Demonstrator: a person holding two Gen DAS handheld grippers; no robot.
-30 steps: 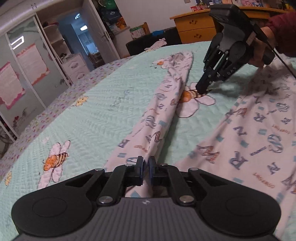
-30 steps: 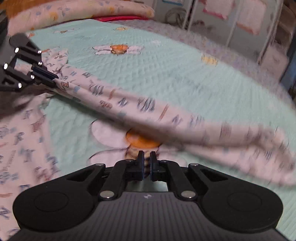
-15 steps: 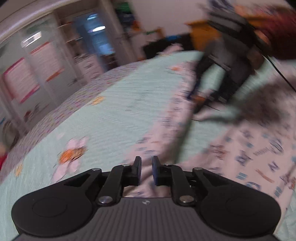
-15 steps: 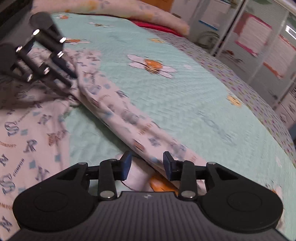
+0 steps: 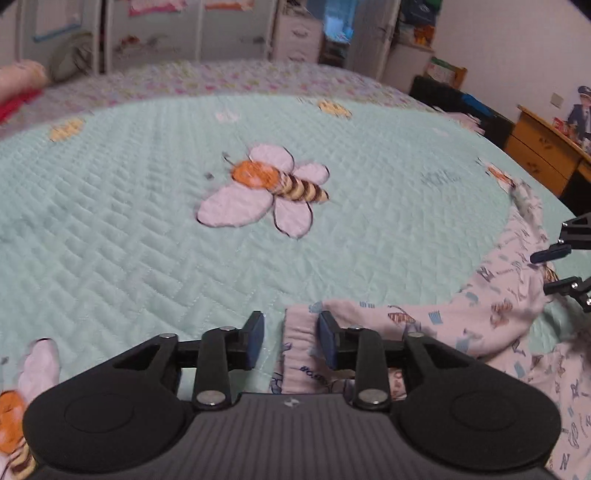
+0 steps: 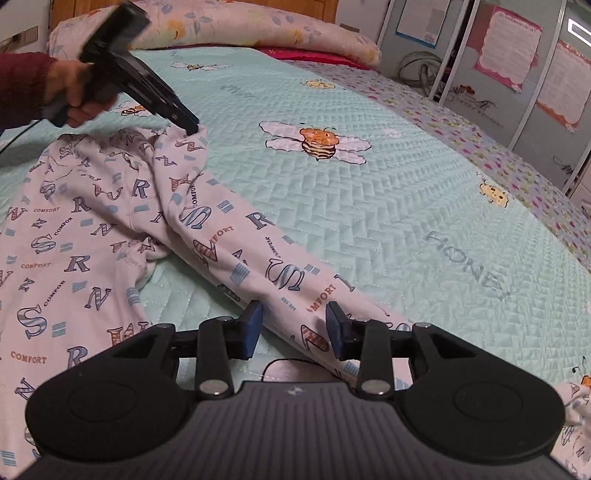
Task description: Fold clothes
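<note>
A pale pink garment (image 6: 110,229) printed with letters and the word COMFORT lies spread on a mint-green quilted bedspread (image 6: 369,221) decorated with bees. One long sleeve or leg of it runs diagonally across the quilt.

In the right wrist view, the right gripper (image 6: 294,326) hovers over the near stretch of that long strip. Its jaws are spread, with the cloth lying under the gap and the blue pads (image 6: 252,328) clear of it. Further up the bed, the left gripper (image 6: 192,127) points down at the far end of the strip, held by a hand (image 6: 79,92) in a dark red sleeve (image 6: 20,85).

In the left wrist view, the left gripper (image 5: 290,341) has just been opening; its jaws stand apart, and the ribbed cuff (image 5: 301,332) of the garment lies between them, close against the right pad. A large embroidered bee (image 5: 266,194) sits on the quilt ahead. Pillows (image 6: 240,33) lie at the head of the bed.
</note>
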